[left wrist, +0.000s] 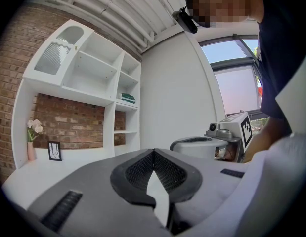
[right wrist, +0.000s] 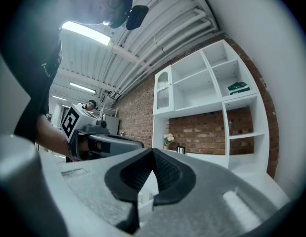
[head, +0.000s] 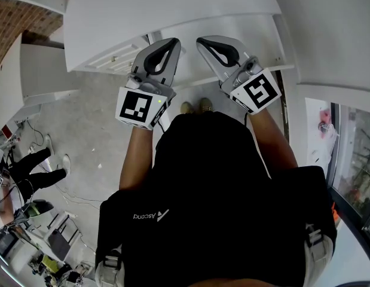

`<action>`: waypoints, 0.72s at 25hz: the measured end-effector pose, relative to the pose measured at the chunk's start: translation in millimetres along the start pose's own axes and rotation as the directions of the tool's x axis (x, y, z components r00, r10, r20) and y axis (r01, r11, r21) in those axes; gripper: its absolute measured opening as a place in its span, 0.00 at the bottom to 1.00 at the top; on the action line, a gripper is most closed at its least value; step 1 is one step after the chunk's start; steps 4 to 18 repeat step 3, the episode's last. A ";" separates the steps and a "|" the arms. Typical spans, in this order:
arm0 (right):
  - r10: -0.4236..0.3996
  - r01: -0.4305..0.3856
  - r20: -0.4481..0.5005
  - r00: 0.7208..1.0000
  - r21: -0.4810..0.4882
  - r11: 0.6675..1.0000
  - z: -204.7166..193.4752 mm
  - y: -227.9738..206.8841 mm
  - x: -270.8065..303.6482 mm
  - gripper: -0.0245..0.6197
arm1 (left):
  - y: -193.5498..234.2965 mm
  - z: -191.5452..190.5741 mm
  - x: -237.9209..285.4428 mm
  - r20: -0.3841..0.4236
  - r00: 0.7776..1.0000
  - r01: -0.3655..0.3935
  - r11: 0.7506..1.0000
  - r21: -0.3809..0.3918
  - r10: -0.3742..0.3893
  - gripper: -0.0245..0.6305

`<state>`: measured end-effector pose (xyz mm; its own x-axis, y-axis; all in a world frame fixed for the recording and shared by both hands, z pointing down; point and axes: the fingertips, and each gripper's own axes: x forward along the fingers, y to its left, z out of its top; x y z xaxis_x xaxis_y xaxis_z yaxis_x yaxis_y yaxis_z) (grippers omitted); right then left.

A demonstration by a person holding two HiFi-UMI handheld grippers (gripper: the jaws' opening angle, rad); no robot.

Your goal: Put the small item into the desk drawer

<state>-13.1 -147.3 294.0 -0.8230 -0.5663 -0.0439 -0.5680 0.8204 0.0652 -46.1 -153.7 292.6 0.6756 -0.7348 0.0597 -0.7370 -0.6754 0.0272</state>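
Note:
I stand at the white desk (head: pixel 173 8), which fills the top of the head view. A panelled drawer front (head: pixel 115 57) shows under its near edge. My left gripper (head: pixel 174 42) and right gripper (head: pixel 199 40) are held side by side above the desk's edge, tips pointing away from me. In the left gripper view the left gripper (left wrist: pixel 153 151) is shut, tips touching, with nothing between them. The right gripper (right wrist: pixel 153 150) is also shut and empty in its own view. No small item shows in any view.
A white shelf unit (left wrist: pixel 96 78) stands against a brick wall, with a vase of flowers (left wrist: pixel 33 135) and a small picture frame (left wrist: pixel 55 150) on the desk below it. Another person (head: pixel 35 167) is on the floor at the left. A window (left wrist: pixel 237 80) is at the right.

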 end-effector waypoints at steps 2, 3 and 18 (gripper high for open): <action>0.000 0.000 0.002 1.000 -0.005 1.000 -0.1 -0.1 0.5 0.04 | 0.9 -0.1 -0.5 -0.005 1.000 -0.003 1.000 0.001 0.003 0.04; 0.000 0.001 0.003 1.000 -0.006 1.000 -0.1 -0.1 0.8 0.04 | 1.4 -0.2 -0.7 -0.007 1.000 -0.004 1.000 0.002 0.004 0.04; 0.000 0.001 0.003 1.000 -0.006 1.000 -0.1 -0.1 0.8 0.04 | 1.4 -0.2 -0.7 -0.007 1.000 -0.004 1.000 0.002 0.004 0.04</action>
